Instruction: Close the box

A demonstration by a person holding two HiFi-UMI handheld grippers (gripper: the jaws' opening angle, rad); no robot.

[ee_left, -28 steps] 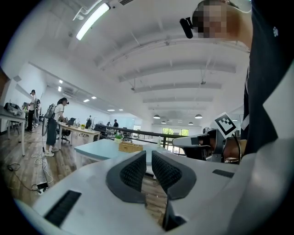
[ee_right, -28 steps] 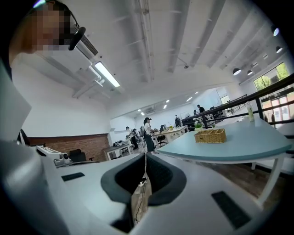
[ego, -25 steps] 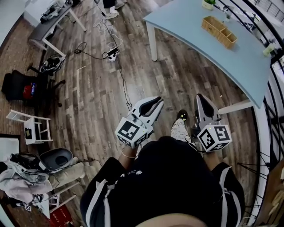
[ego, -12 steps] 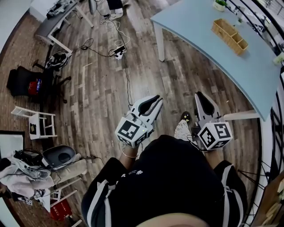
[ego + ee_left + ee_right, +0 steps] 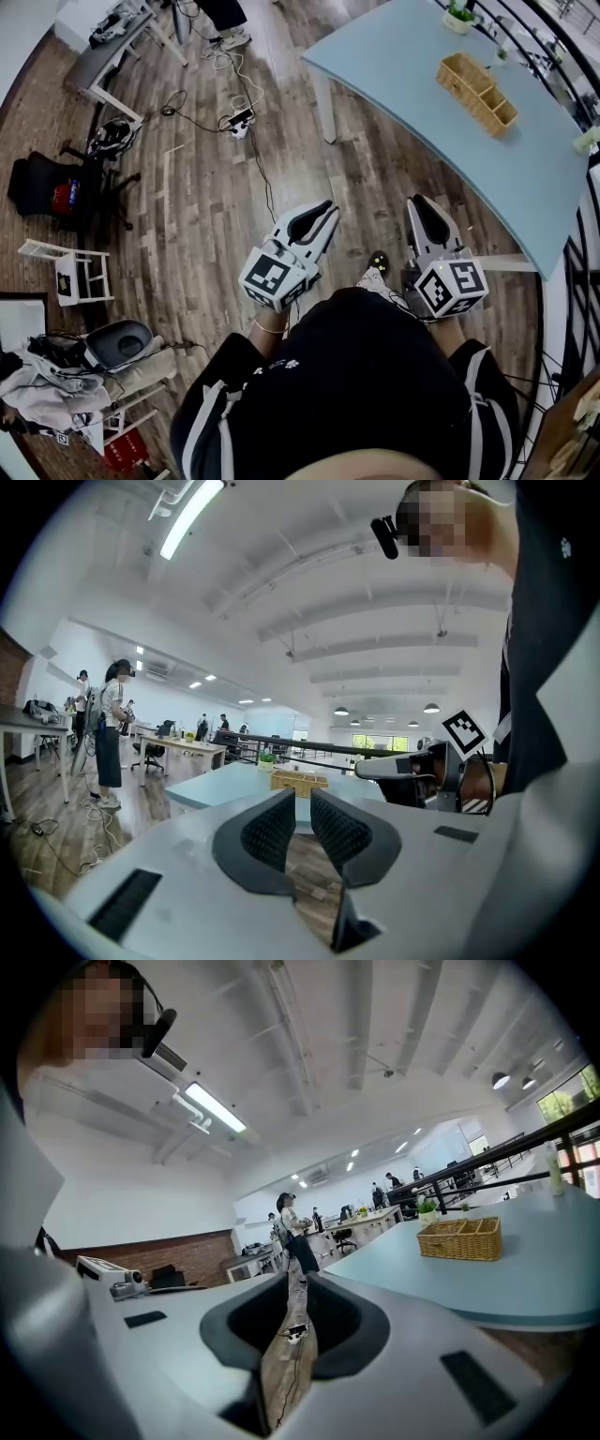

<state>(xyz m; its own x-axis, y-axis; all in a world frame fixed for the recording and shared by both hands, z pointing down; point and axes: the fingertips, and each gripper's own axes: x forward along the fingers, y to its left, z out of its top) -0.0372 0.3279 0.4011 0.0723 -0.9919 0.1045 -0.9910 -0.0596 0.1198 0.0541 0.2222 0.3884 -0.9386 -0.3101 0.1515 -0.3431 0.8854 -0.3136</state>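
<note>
Frankly, the first hazard lies low on the left. A power strip (image 5: 239, 119) and its loose black cables trail across the plank floor (image 5: 206, 234), and a foot catching one could jerk both tools off line.

The left gripper (image 5: 324, 205) is clenched on nothing; its dark pads nearly meet and only floorboards show through the slit. The right gripper (image 5: 415, 201) reads the same in its own view, drawn together and empty. Reaching anything like this, they could only shove it, not take hold.

Further right stands the pale blue table (image 5: 403, 103), and on it, towards the far right, a woven basket (image 5: 476, 92). I cannot pick out a lidded box anywhere. This basket is the only candidate, and it is well apart from both grippers. I judge it light, so a clumsy nudge on that slick top could slide it towards the edge.

Both grippers are pale grey moulded shells that taper to points. Their jaw pads are dark, curved and finely dimpled, and each rear cube carries black-and-white square markers. The floor is matt brown wood. The tabletop is smooth, with a rounded corner on white legs. The basket is tan wicker, rectangular and split into compartments.
</note>
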